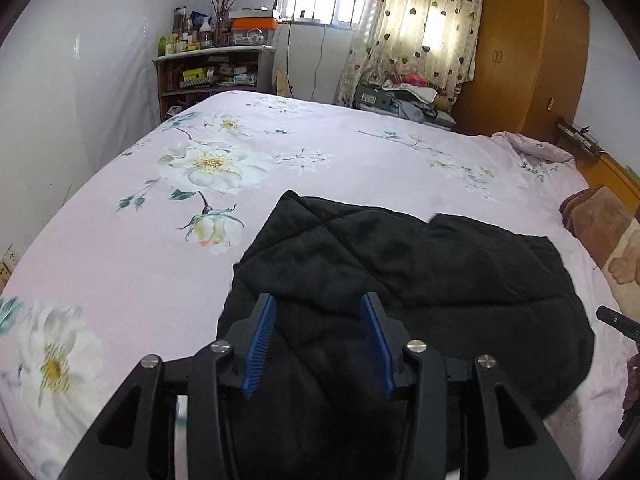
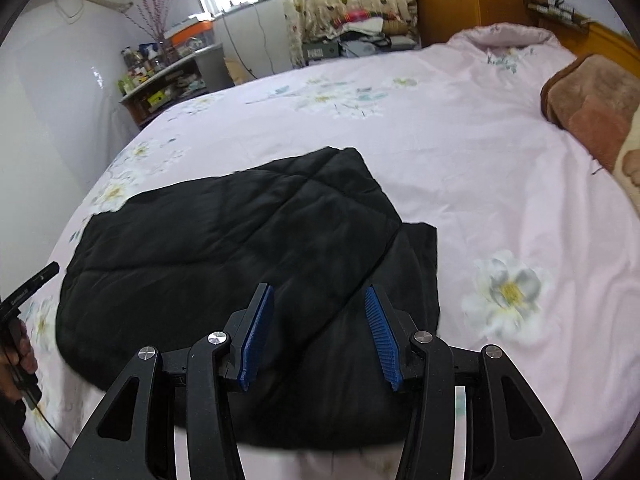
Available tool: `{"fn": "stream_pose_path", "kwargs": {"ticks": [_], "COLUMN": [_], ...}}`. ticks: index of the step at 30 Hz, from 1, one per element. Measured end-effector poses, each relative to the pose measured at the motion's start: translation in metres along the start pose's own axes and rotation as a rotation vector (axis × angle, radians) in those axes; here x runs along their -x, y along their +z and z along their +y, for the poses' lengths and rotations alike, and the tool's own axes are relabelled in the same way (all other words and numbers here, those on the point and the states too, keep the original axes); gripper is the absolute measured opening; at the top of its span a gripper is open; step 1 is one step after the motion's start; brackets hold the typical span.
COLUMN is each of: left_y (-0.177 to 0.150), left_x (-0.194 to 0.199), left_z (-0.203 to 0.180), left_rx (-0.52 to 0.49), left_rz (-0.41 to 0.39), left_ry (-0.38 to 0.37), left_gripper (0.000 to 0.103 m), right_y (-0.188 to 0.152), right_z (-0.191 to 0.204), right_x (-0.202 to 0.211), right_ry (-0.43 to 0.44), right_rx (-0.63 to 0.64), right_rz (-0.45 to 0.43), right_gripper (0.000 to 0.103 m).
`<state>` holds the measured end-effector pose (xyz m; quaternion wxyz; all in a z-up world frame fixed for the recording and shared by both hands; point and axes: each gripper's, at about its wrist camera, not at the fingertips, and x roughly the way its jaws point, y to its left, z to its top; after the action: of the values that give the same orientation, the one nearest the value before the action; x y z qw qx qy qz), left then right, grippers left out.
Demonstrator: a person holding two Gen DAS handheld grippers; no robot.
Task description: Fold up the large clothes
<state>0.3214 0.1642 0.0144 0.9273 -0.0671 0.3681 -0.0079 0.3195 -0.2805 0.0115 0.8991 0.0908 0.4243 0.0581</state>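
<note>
A black quilted jacket (image 1: 420, 272) lies partly folded on the pink floral bedspread (image 1: 120, 248), near the bed's front edge. It also shows in the right wrist view (image 2: 224, 240), with a folded-over panel on top. My left gripper (image 1: 320, 312) hovers over the jacket's near left part, jaws open and empty, blue pads (image 1: 260, 344) apart. My right gripper (image 2: 320, 304) hovers over the jacket's near right part, jaws open and empty. The other handle (image 2: 28, 292) shows at the left edge of the right wrist view.
A brown blanket (image 2: 592, 120) lies at the bed's right side. A cluttered shelf (image 1: 212, 72) stands by the far left wall. A pile of clothes (image 1: 404, 96) and a wooden wardrobe (image 1: 532, 48) stand beyond the bed. The bedspread (image 2: 500, 160) stretches wide around the jacket.
</note>
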Motion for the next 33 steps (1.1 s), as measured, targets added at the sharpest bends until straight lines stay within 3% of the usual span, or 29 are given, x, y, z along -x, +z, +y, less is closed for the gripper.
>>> {"fn": "stream_pose_path", "kwargs": {"ticks": [11,16,26,33], "left_y": [-0.075,-0.102,-0.148,-0.173], "left_x": [0.118,0.158,0.207,0.221], "left_z": [-0.041,-0.054,-0.069,-0.076], "left_rx": [-0.032,-0.031,-0.045,-0.066], "left_rz": [0.017,0.022,0.041,0.071], "left_ry": [-0.019,-0.016,-0.005,-0.014], "left_gripper": [0.057,0.060,0.061,0.061], "right_y": [-0.069,-0.101,-0.153,-0.184], "right_z": [0.058,0.073,0.093,0.106], "right_x": [0.105,0.141,0.181,0.197], "right_ry": [-0.028,-0.034,-0.031,-0.026], "right_rx": [0.096,0.109,0.127,0.148], "right_rz": [-0.060,-0.065,-0.052,-0.043], "right_gripper": [0.049,0.053,0.054,0.054]}}
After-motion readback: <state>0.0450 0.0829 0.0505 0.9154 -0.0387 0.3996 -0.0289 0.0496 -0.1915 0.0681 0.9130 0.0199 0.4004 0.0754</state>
